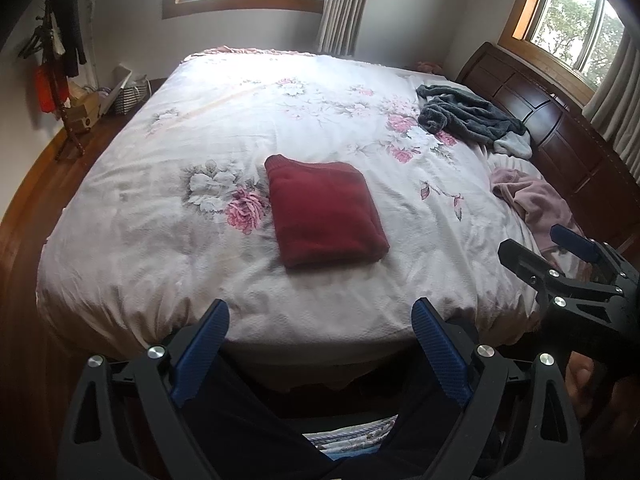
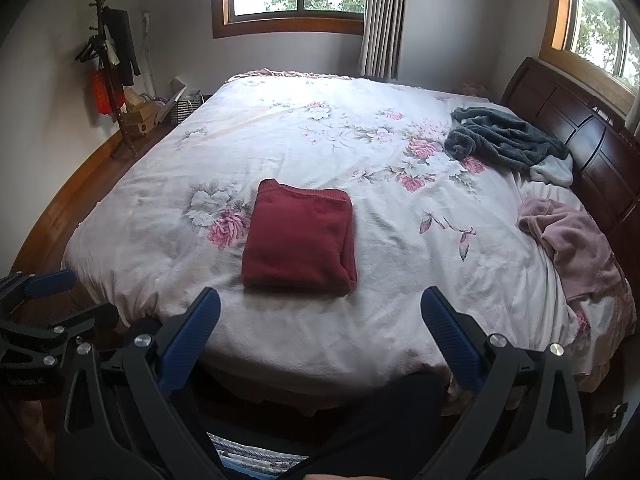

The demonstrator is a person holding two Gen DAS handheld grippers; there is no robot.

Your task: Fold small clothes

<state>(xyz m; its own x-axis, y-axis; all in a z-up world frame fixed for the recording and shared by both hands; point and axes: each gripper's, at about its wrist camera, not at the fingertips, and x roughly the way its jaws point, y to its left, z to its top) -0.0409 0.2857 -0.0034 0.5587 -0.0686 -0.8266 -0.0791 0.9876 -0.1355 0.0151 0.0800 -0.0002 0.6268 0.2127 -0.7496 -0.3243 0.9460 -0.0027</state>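
Nearby, grey garment (image 2: 508, 142) and pink garment (image 2: 572, 248) lie crumpled beside folded red sweater (image 2: 300, 236); both jaws spread.

**Bed and what is lying on it**

The bed (image 1: 168, 216), under a floral cover, is filling mid-frame. A folded red garment (image 1: 324, 212) is lying at its centre; a crumpled grey garment (image 1: 468, 116) and a pink garment (image 1: 532, 200) are sitting at right.
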